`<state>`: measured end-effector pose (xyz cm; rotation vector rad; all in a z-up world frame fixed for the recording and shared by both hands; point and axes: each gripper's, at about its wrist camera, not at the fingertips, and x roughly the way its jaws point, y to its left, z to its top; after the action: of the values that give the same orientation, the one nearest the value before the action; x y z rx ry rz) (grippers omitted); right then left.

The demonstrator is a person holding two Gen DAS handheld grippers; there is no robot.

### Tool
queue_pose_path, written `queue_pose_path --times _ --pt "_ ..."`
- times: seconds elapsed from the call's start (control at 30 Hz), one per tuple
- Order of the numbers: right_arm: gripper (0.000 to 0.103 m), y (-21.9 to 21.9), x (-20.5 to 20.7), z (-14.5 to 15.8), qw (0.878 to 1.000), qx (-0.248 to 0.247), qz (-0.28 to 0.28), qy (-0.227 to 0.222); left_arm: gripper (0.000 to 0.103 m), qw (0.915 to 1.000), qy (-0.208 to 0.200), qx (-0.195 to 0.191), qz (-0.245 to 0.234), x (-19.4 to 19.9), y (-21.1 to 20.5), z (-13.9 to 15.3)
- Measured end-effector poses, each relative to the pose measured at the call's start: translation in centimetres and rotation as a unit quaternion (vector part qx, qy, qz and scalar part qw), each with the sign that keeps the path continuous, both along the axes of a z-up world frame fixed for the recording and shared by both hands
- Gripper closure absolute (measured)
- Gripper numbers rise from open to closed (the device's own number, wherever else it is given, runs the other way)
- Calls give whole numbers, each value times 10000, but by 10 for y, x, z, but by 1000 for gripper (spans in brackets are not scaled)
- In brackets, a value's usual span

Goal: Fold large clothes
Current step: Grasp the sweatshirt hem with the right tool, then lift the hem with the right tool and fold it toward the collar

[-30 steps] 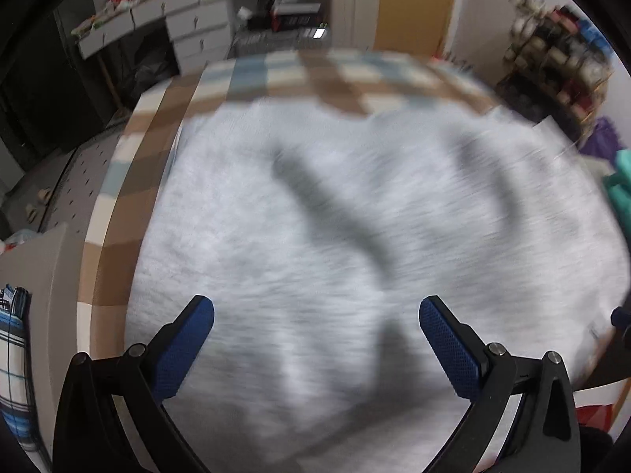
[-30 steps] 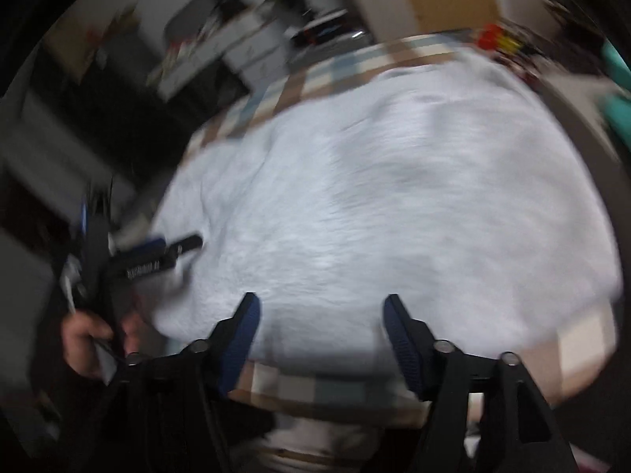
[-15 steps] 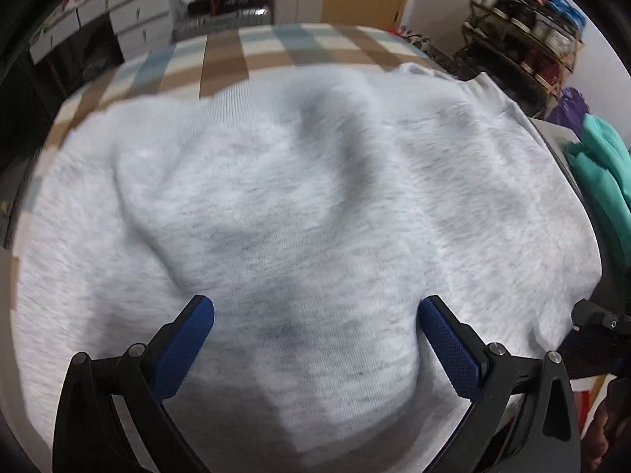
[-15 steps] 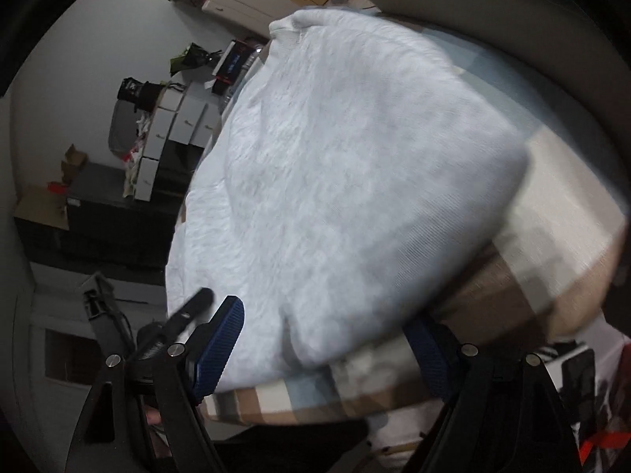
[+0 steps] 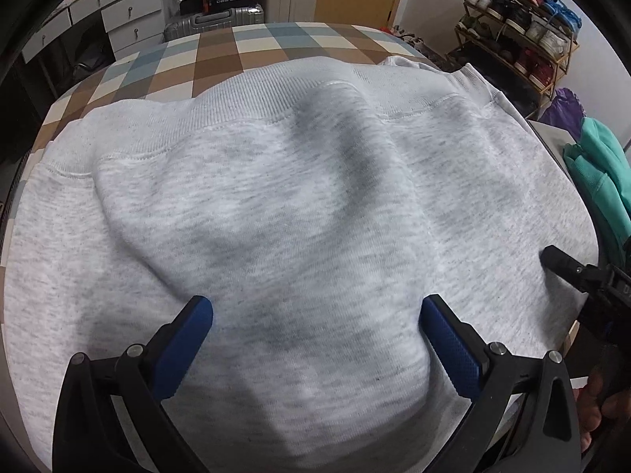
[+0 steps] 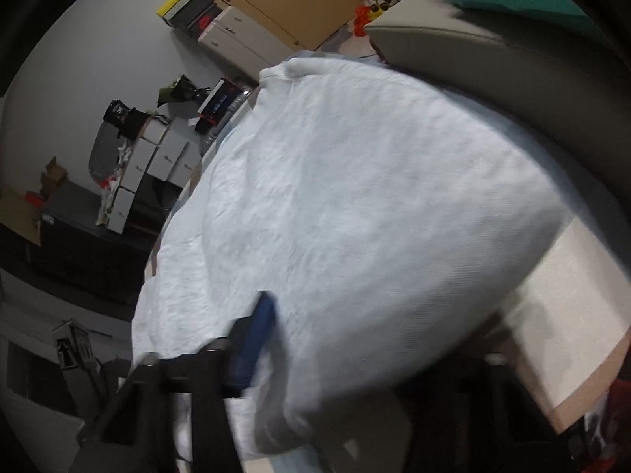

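A large light grey sweatshirt (image 5: 307, 205) lies spread over a checked table (image 5: 221, 55), its ribbed hem at the far side. My left gripper (image 5: 315, 339) hovers open just above the near part of the cloth, holding nothing. My right gripper shows at the right edge of the left wrist view (image 5: 583, 276), at the sweatshirt's right edge. In the right wrist view the sweatshirt (image 6: 374, 205) fills the frame and its near edge lies between the right gripper's jaws (image 6: 339, 339); one blue finger (image 6: 256, 339) shows, the other is hidden by cloth.
A teal garment (image 5: 599, 173) lies on a grey seat to the right of the table. A shoe rack (image 5: 520, 19) stands at the far right, white drawers (image 5: 118, 15) and a suitcase (image 5: 213, 23) at the back.
The left gripper has swung right and steadied over the sweatshirt. The right gripper has rolled sideways and moved onto the sweatshirt's edge, which now covers one finger.
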<state>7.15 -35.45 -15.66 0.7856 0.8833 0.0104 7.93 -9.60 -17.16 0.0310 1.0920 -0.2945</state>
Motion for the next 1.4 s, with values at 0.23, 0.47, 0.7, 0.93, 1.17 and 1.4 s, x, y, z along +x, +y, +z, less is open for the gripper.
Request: queue_pose_path --times 0.23,0.47,0.7,0.93,1.17,1.4 --pt "78 40 -7 45 9843 -891 1015 -1134 1 10000 14 33 -18 -3 -1 0" --pt "61 5 20 -9 9995 -106 7 296 1 10000 15 24 -65 -2 -1 1" --pt "76 25 34 16 9964 -832 109 -119 1 10000 -26 11 -89 -2 0 1" --pt "81 55 10 62 9449 -2910 1060 -1057 1 9994 -26 -113 -339 -3 -13 3" --pt "82 56 12 114 8810 -4354 1367 -1252 1 9943 -47 -732 -777 6 -82 3" --pt "82 151 6 141 7122 -6452 2327 -1494 1 9671 757 -2341 -653 17 -46 25"
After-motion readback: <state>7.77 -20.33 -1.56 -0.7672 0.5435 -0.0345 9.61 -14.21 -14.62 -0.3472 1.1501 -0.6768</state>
